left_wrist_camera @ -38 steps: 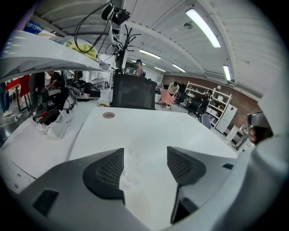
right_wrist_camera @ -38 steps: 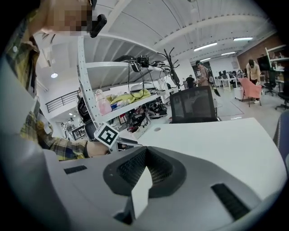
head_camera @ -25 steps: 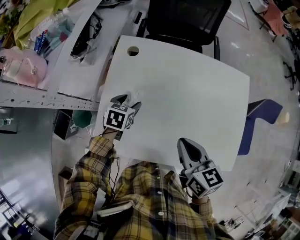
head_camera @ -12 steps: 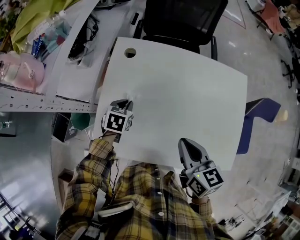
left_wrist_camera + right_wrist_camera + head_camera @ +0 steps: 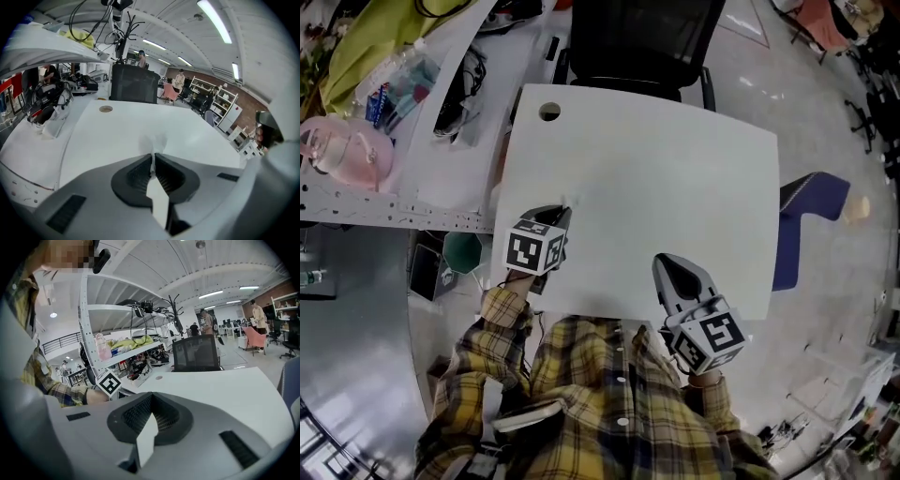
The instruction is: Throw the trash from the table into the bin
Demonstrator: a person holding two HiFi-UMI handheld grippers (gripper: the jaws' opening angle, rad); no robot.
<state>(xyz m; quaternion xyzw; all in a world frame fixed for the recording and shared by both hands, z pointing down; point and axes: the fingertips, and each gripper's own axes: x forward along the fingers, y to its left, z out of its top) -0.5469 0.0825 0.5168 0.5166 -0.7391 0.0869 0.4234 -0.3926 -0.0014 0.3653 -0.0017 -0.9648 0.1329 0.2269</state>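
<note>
Tissue scrap (image 5: 157, 140) sits pinched in the jaws of the left tool (image 5: 153, 158), which have just been closing, its tip poking out above the counter (image 5: 117, 126). Right tool (image 5: 150, 398) is clenched, empty.

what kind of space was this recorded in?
Probably an open-plan office or lab workspace: a white desk with a black office chair, cable-strewn shelving alongside, and ceiling strip lights over more desks behind.

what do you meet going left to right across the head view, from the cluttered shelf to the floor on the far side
pink plastic item → green container → left gripper, jaws just closed on a white tissue → right gripper, shut with nothing in it → blue object
</note>
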